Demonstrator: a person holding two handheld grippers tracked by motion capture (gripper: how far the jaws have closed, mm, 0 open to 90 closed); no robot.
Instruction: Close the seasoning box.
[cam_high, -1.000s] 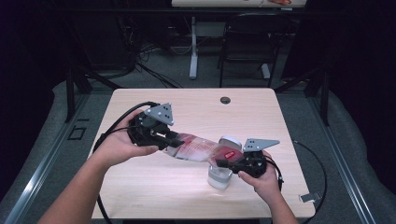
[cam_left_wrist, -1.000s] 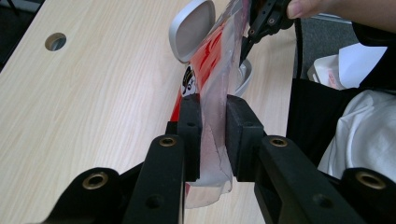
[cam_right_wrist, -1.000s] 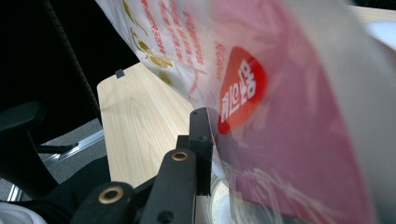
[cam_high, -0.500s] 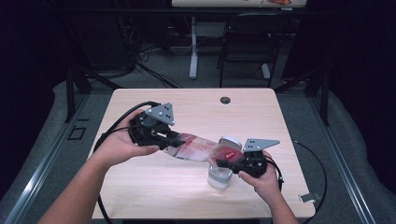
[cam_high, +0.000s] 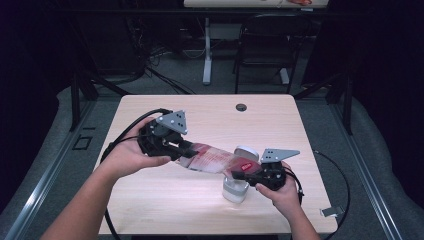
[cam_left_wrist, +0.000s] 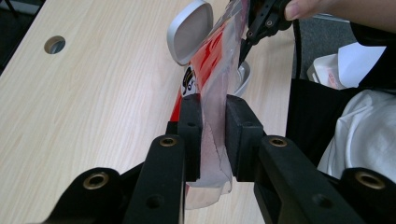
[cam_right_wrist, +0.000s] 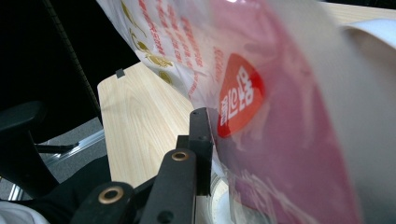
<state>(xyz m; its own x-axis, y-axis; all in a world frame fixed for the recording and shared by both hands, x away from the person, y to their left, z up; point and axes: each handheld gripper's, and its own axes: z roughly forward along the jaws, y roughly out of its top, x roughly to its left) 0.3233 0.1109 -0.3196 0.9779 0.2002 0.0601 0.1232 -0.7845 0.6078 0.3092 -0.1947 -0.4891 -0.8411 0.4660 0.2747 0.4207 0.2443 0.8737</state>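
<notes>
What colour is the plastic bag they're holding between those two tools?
Clear plastic bag with red print and gold lettering; the right gripper view shows it best.

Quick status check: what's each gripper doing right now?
Left gripper: closed on one end of the red-printed plastic bag.
Right gripper: closed on the bag's other end, above the white container.

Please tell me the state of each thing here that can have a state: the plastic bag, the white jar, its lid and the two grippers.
plastic bag: lifted, stretched between both grippers
white jar: upright on the table, uncovered, under the bag
lid: off the jar, behind the bag
left gripper: shut on the bag's end
right gripper: shut on the bag's other end
</notes>
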